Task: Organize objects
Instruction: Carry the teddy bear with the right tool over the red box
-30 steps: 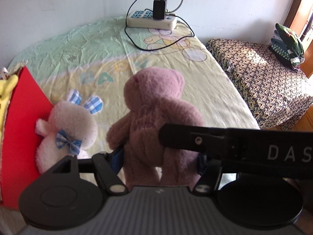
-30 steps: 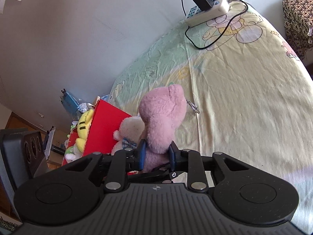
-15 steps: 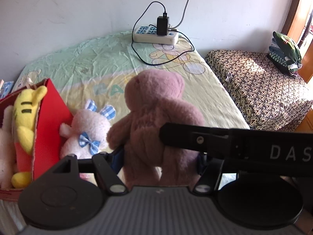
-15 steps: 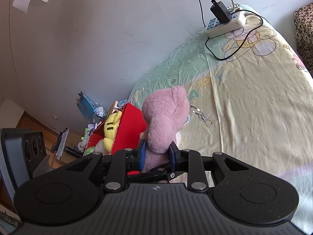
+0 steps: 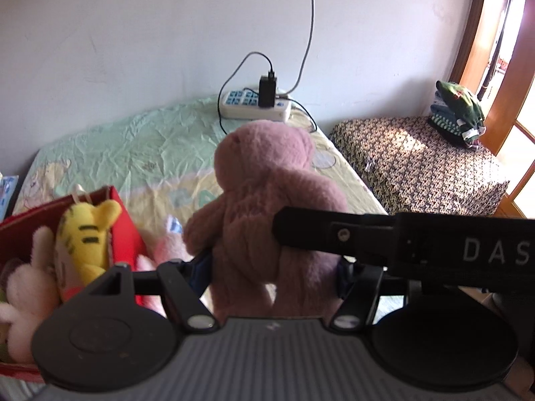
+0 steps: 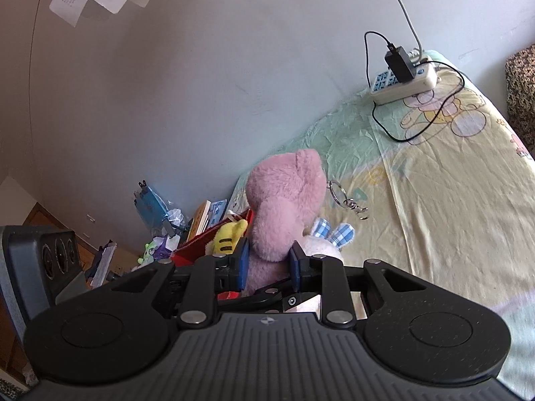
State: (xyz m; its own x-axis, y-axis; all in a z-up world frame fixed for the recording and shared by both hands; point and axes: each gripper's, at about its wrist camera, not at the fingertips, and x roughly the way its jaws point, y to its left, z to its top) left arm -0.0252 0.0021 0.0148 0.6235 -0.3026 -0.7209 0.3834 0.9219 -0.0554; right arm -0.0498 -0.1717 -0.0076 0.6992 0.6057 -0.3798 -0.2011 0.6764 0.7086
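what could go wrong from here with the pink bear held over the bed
1. Both grippers clamp the pink bear; pulling apart could strain its seams.
2. The red box already holds a yellow tiger, so the bear may not fit.
3. Lowering could squash the white bunny underneath.

White bunny plush (image 6: 319, 249) mostly hidden behind pink bear (image 6: 284, 214); red box (image 5: 20, 234) cut off at frame edge.

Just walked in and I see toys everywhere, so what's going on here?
A person is tidying plush toys with two handheld grippers. Both the left gripper and the right gripper are clamped on the pink teddy bear, holding it above the bed. Beside it is a red box already holding a yellow plush. A white bunny lies on the bed.
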